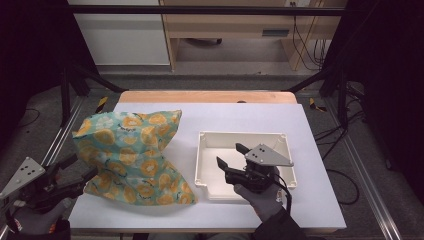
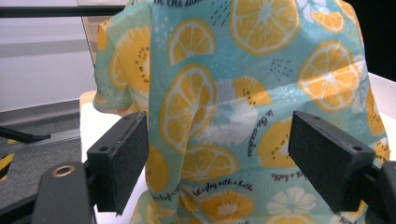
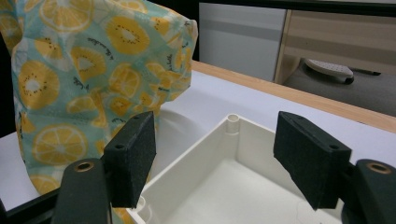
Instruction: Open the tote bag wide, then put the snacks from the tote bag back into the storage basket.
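The work surface is a table (image 1: 220, 112) covered by a white sheet; a strip of bare wood shows along its far edge. Black frame rails run along both sides of the table, and a black bar crosses the top of the high view. Beyond the table the floor is grey, with a pale wooden desk (image 1: 225, 25) and a white cabinet (image 1: 120, 40) against the far wall. Loose cables lie on the floor at the right.

A fabric bag (image 1: 132, 157) printed with orange slices on a teal ground stands on the left half of the sheet, pinched in at mid-height. A white plastic tray (image 1: 202, 165), shallow and rectangular, sits just beside the bag on the right half.

The left gripper (image 1: 80, 167) is held off the near left corner of the table, pointing at the bag. In the left gripper view its jaws stand wide apart on either side of the bag's cloth without pressing it.

The right gripper (image 1: 231, 155) hovers above the tray. Its jaws are spread, with nothing between them; the tray's inner corner shows below them in the right gripper view.
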